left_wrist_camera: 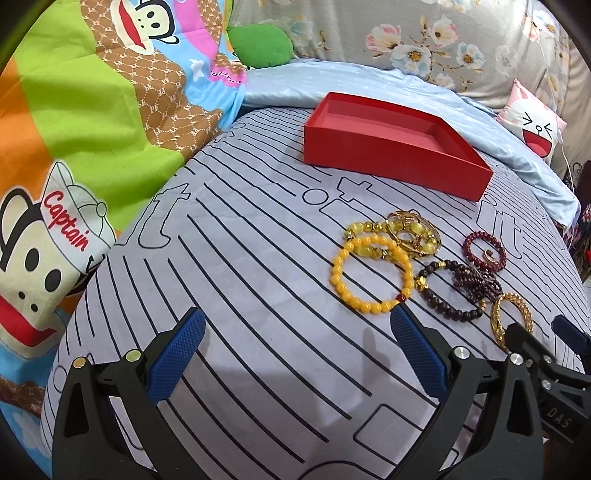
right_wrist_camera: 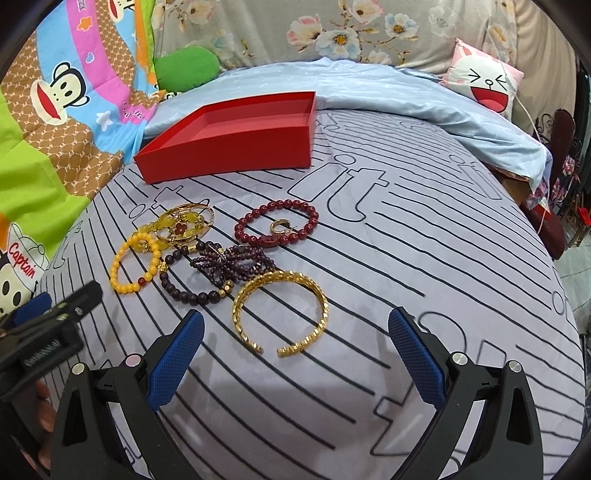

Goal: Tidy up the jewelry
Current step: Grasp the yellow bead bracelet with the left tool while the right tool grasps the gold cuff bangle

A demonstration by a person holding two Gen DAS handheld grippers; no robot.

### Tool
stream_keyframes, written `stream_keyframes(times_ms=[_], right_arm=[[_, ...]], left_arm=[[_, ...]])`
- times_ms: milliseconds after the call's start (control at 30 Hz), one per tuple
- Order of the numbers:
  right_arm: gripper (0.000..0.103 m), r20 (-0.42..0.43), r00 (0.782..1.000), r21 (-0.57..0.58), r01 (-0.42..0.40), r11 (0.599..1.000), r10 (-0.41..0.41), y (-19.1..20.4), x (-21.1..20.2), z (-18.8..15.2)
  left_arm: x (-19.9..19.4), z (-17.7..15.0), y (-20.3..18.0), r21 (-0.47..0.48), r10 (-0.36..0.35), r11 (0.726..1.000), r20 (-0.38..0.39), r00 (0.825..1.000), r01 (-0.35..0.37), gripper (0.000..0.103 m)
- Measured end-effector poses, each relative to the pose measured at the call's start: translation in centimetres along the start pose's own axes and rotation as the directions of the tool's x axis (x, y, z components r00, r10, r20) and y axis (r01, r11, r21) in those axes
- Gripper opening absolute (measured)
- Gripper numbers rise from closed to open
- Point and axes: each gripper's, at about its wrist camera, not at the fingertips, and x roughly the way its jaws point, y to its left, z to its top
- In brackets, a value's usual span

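An empty red box (left_wrist_camera: 391,147) (right_wrist_camera: 236,136) sits on the striped grey bedspread, beyond a cluster of bracelets. The cluster holds a yellow bead bracelet (left_wrist_camera: 371,275) (right_wrist_camera: 135,260), a gold ornate bangle with yellow stones (left_wrist_camera: 413,232) (right_wrist_camera: 184,223), a red bead bracelet (left_wrist_camera: 484,251) (right_wrist_camera: 277,227), dark purple bead bracelets (left_wrist_camera: 458,291) (right_wrist_camera: 214,269) and an open gold cuff (left_wrist_camera: 511,319) (right_wrist_camera: 282,314). My left gripper (left_wrist_camera: 297,345) is open, just short of the yellow bracelet. My right gripper (right_wrist_camera: 295,347) is open with the gold cuff lying between its fingertips.
A cartoon monkey blanket (left_wrist_camera: 92,129) (right_wrist_camera: 55,110) lies bunched at the left. A light blue sheet (left_wrist_camera: 461,107) and a floral pillow (right_wrist_camera: 332,33) lie behind the box. A smiley cushion (right_wrist_camera: 484,83) sits at the back right. The bed's edge drops off at the right (right_wrist_camera: 554,221).
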Motion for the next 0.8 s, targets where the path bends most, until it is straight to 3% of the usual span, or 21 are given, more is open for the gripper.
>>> stream_keyframes(times_ms=[100, 367, 533, 667, 800], right_arm=[[0.088, -0.022, 1.000, -0.017, -0.010, 1.000, 0.010, 0.5, 0.8, 0.2], [0.058, -0.045, 0.999, -0.037, 0.014, 0.999, -0.016, 0.6, 1.5, 0.3], [0.057, -0.050, 0.999, -0.024, 0.001, 1.000, -0.002, 0.2, 1.3, 0.5], [0.057, -0.050, 0.999, -0.013, -0.007, 1.000, 0.007, 0.0, 1.1, 0.8], [0.057, -0.041, 0.999, -0.005, -0.012, 1.000, 0.012, -0.2, 1.0, 1.3]], left_arm=[[0.3, 0.3, -0.2, 0.023, -0.007, 1.000, -0.011, 1.000, 0.008, 0.096], [1.4, 1.2, -1.3, 0.064, -0.030, 0.997, -0.031, 0.999, 0.032, 0.096], [2.3, 1.9, -1.4, 0.057, -0.049, 0.997, -0.051, 0.997, 0.052, 0.096], [2.6, 2.5, -1.2, 0.071, -0.015, 0.997, -0.029, 0.999, 0.017, 0.096], [3.0, 3.0, -0.7, 0.053, -0.026, 0.998, -0.038, 0.999, 0.028, 0.096]])
